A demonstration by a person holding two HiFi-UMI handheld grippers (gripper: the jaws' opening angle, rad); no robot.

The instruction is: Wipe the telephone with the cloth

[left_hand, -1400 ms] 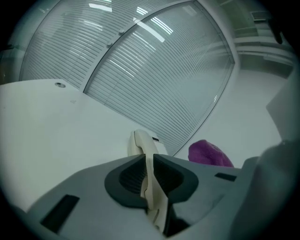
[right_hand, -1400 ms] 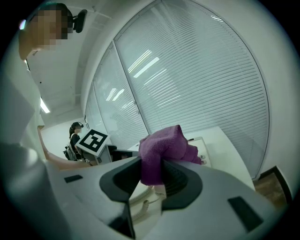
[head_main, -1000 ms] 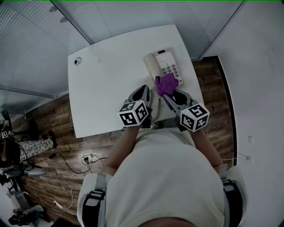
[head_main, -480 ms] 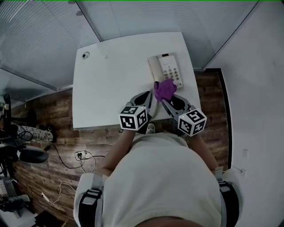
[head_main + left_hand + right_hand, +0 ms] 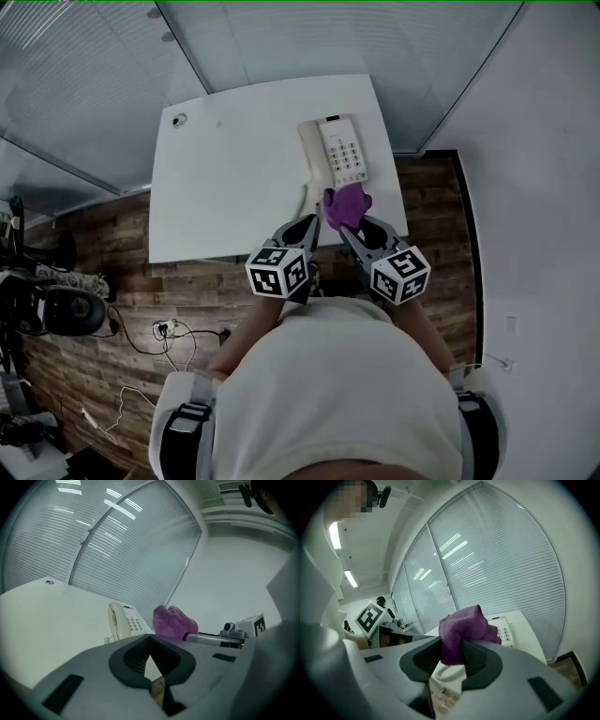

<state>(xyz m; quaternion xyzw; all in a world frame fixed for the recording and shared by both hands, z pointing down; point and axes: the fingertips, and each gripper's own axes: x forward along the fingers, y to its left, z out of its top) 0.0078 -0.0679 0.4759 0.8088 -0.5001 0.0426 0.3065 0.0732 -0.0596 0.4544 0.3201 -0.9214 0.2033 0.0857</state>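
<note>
The right hand-held gripper (image 5: 349, 230) is clamping the cloth (image 5: 345, 204) bunched at its tips, leaving a pad sticking out for wiping the telephone (image 5: 336, 155) lying just ahead on the worktop (image 5: 234, 178); the left hand-held gripper (image 5: 312, 225) is hovering alongside, jaws together, empty

Cool, even light over my white table (image 5: 234, 183), no hard shadows, ceiling strip lights (image 5: 349, 578) mirrored as bright streaks in the glass wall (image 5: 497, 564), heavy fisheye bend and black corners in both my gripper views, cloth (image 5: 461, 625) in focus, nearest foreground soft.
</note>
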